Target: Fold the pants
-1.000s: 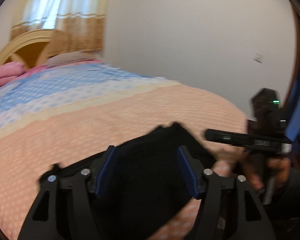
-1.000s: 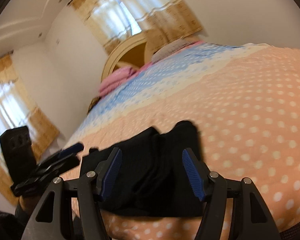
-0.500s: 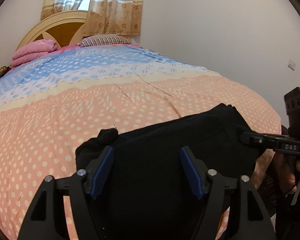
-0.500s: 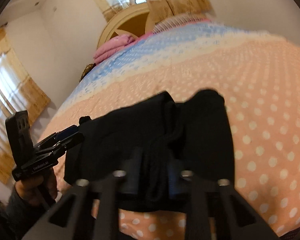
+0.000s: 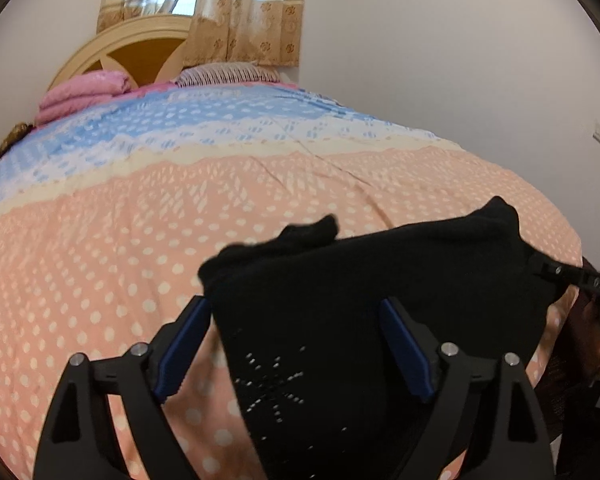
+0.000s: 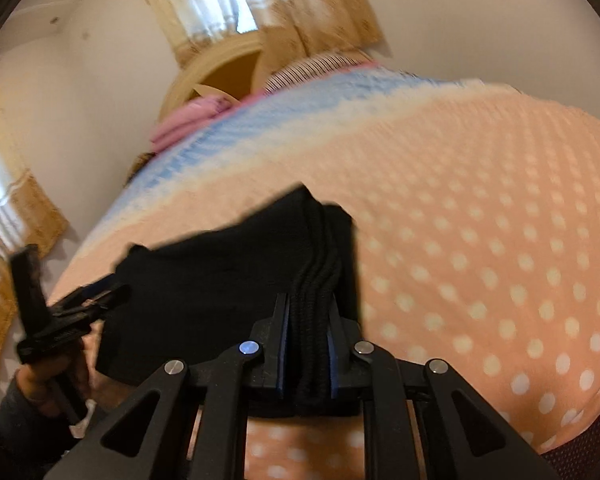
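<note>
The pants (image 5: 380,300) lie on the near end of the bed (image 5: 180,208), bunched at their right edge (the right wrist view is blurred there, so the folds are unclear). At the far end, pillows (image 5: 228,74) and folded bedding (image 5: 84,92) sit before the headboard (image 5: 140,44), with curtains (image 5: 244,12) behind it.

Left gripper (image 5: 296,344) standing wide over black pants (image 5: 380,300) at the bed's near edge

Its blue pads (image 5: 184,344) have just been opening and are flanking the folded cloth without pressing it; the pants are lying on the peach dotted bedspread (image 5: 100,248), while the right gripper (image 5: 572,276) is meeting their right corner by the bed's right edge
</note>
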Demonstrator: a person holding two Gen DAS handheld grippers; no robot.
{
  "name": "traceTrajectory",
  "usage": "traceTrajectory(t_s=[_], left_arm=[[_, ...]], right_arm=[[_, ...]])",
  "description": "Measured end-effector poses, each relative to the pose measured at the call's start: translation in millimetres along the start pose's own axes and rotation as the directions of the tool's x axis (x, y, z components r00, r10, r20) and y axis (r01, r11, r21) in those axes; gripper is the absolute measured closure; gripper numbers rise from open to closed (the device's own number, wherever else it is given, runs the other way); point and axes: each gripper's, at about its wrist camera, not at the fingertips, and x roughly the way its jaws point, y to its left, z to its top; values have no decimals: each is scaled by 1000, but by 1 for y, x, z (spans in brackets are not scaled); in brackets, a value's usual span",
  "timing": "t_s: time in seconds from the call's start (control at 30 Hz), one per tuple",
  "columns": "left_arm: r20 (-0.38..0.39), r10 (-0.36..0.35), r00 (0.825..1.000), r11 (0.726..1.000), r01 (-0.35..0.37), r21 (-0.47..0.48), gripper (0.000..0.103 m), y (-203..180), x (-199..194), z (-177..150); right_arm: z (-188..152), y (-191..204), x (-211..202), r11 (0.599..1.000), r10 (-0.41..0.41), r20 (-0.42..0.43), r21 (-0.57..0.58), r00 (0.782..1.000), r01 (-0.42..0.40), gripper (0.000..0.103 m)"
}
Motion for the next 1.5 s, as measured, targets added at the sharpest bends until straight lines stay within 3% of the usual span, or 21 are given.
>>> traceTrajectory(t_s=[0.2, 0.27, 0.33, 0.43, 0.5, 0.6, 0.67, 0.7, 0.73, 0.87, 0.97, 1.07, 1.2, 1.27, 1.3, 1.33, 1.37, 1.43, 1.47, 1.5], left_arm=[[18, 10, 1000, 1000, -10, -7, 10, 5, -3, 1], [17, 5, 1000, 1000, -5, -8, 10, 4, -2, 1], [17, -3, 1000, 1000, 3, -6, 10, 3, -2, 0], [16, -15, 1000, 1000, 15, -3, 10, 0, -1, -1], [19, -16, 1000, 1000, 16, 1, 10, -1, -3, -1], [23, -13, 1000, 1000, 13, -2, 10, -2, -4, -2], [27, -13, 1000, 1000, 13, -7, 10, 0, -5, -2], [29, -9, 1000, 1000, 10, -10, 10, 1, -5, -3], [30, -8, 1000, 1000, 9, -13, 10, 3, -6, -3], [19, 2, 1000, 1000, -2, -28, 6, 9, -1, -7], [11, 6, 1000, 999, -5, -39, 6, 9, 2, -9], [21, 6, 1000, 1000, -6, -24, 6, 7, -3, -8], [28, 1, 1000, 1000, 0, -27, 6, 6, -6, -7], [30, -4, 1000, 1000, 4, -26, 6, 3, -6, -7], [31, -4, 999, 1000, 5, -23, 6, 2, -6, -7], [31, -4, 999, 1000, 5, -19, 6, 0, -7, -7], [31, -5, 999, 1000, 5, -18, 6, 0, -7, -7], [34, -9, 999, 1000, 10, -16, 6, -1, -8, -7], [35, -8, 999, 1000, 8, -16, 6, 0, -8, -6], [34, -4, 999, 1000, 5, -18, 6, 1, -8, -6]], right_arm=[[5, 17, -9, 995, -58, 26, -81, 998, 60, 83], [13, 25, -19, 990, -77, 71, -112, 994, 85, 75], [26, 32, -23, 987, -70, 112, -136, 991, 85, 56], [50, 38, -20, 989, -25, 127, -140, 992, 43, 47], [65, 40, -2, 989, -38, 98, -142, 994, 52, 47], [76, 32, 33, 996, -39, -13, -82, 999, 38, 47], [75, 24, 46, 998, -50, -47, -48, 998, 48, 61], [75, 21, 46, 997, -68, -33, -43, 997, 67, 87], [74, 19, 40, 998, -56, -9, -34, 998, 56, 96], [69, 13, 26, 995, -98, 37, -31, 994, 99, 100], [64, -2, 39, 987, -162, 4, -16, 987, 162, 103], [58, -22, 39, 989, -143, 0, 42, 990, 143, 103], [56, -17, 10, 994, -105, 92, 50, 990, 100, 102], [59, -1, -2, 997, -76, 133, 3, 988, 76, 96], [60, 10, -6, 997, -62, 147, -43, 987, 69, 66], [61, 21, -6, 994, -60, 137, -81, 989, 71, 27], [62, 25, -6, 994, -47, 135, -90, 990, 59, 22], [63, 33, 4, 994, -36, 104, -102, 994, 47, 26], [63, 35, 9, 992, -55, 92, -109, 994, 65, 32], [63, 34, 18, 991, -67, 66, -111, 996, 74, 49]])
